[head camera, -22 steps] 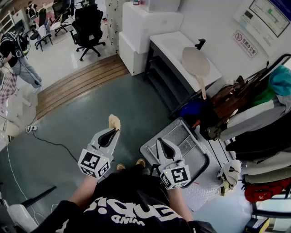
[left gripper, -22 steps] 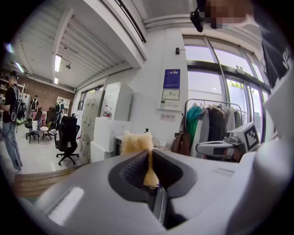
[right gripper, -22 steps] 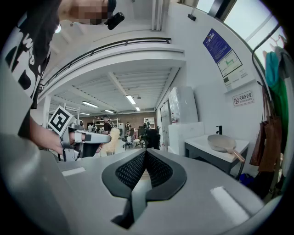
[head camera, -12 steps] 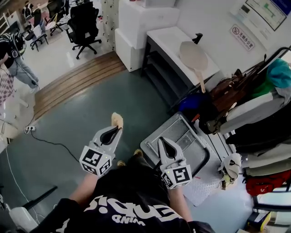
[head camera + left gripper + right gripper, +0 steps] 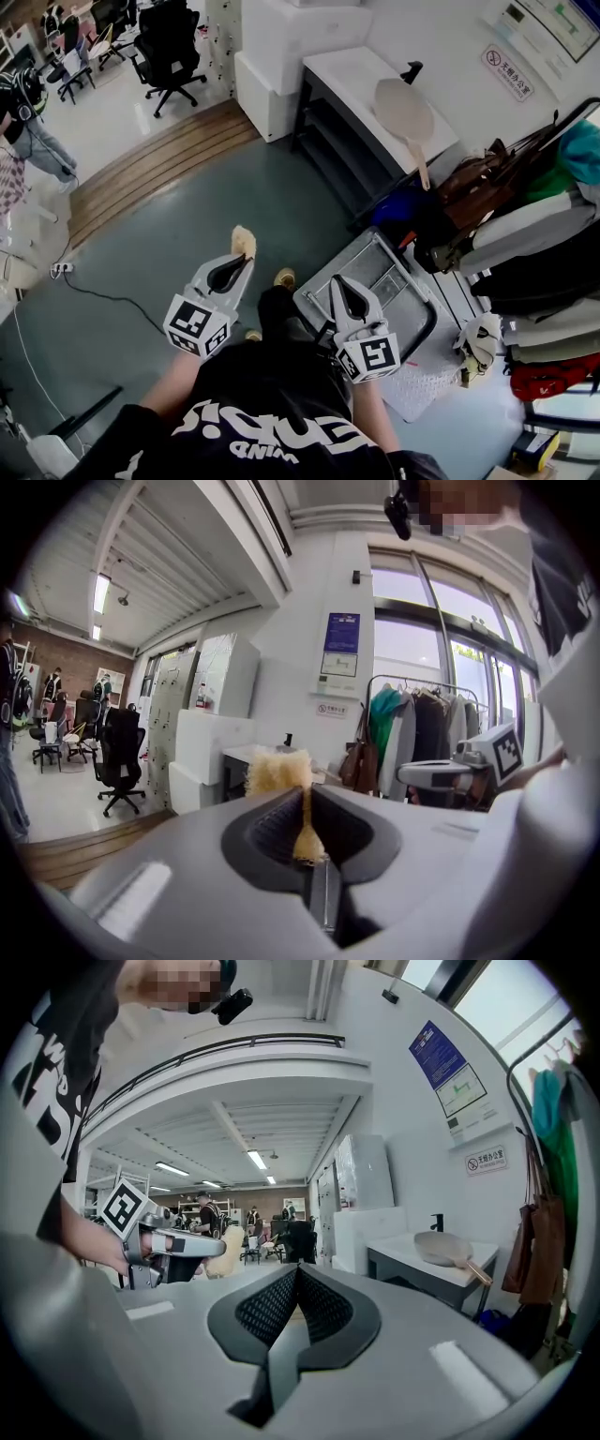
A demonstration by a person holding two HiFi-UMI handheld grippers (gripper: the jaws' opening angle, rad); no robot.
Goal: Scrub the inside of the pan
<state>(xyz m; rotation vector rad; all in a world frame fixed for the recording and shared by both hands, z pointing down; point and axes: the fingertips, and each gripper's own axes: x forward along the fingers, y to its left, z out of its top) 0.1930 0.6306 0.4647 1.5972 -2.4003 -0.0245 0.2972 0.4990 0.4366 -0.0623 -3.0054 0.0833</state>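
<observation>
A pale round pan [image 5: 403, 108] with a wooden handle [image 5: 419, 169] lies on the white counter [image 5: 352, 80] far ahead of both grippers. The right gripper view shows this pan [image 5: 441, 1248] at the right. My left gripper [image 5: 239, 258] is shut on a yellow scrub sponge [image 5: 243, 241], held in the air over the grey floor. In the left gripper view the sponge [image 5: 278, 772] sticks up from the shut left gripper [image 5: 305, 794]. My right gripper [image 5: 336, 281] is shut and empty, beside the left; its own view shows its jaws [image 5: 295, 1274] pressed together.
A metal crate [image 5: 408, 300] sits on the floor under my right gripper. A clothes rack [image 5: 534, 234] with bags and coats fills the right. A black faucet [image 5: 411, 94] stands behind the pan. White cabinets [image 5: 281, 47], office chairs [image 5: 173, 47] and a person [image 5: 23, 112] are farther off.
The view has shifted slightly toward the counter, and a foot has come forward between the grippers. Both grippers stay shut, level and side by side.
</observation>
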